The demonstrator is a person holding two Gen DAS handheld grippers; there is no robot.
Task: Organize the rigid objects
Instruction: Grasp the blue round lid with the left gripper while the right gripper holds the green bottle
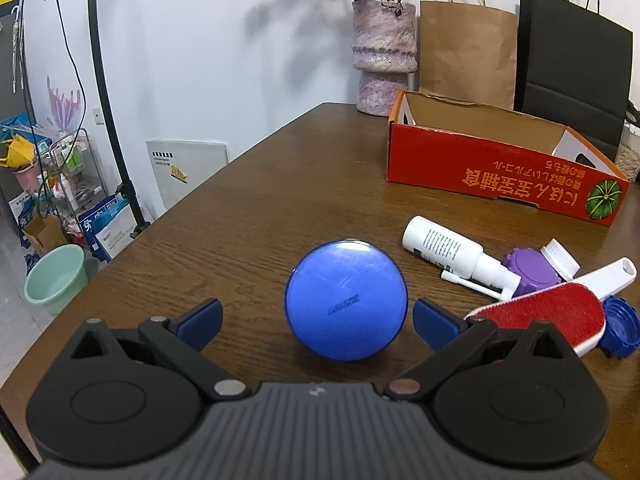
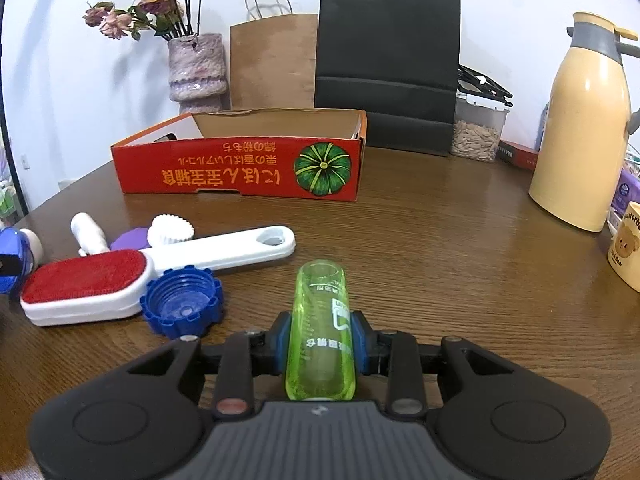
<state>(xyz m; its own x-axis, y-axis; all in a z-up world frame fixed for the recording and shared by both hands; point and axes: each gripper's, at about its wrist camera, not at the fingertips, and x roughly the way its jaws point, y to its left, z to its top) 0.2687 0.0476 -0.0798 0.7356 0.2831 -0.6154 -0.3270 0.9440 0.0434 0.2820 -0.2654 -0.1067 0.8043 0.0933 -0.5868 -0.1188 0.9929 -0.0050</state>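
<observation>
Two grippers work beside the red box (image 2: 240, 168), its visible interior bare: right gripper (image 2: 320, 344) clenches a green tube (image 2: 320, 332), while only the left view shows the left gripper (image 1: 318, 320) spread around a blue disc (image 1: 346, 300) on the table (image 1: 240, 200).

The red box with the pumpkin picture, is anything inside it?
The red box looks empty: only bare brown inner walls show. Its front wall hides the floor, so something flat could lie there unseen.

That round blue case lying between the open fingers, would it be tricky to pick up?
Probably a little. The blue case looks smooth and glossy, so the pads may slip on its curved rim. It lies flat on the table, so it should not roll. It looks like stiff plastic, unlikely to bend when squeezed.
</observation>
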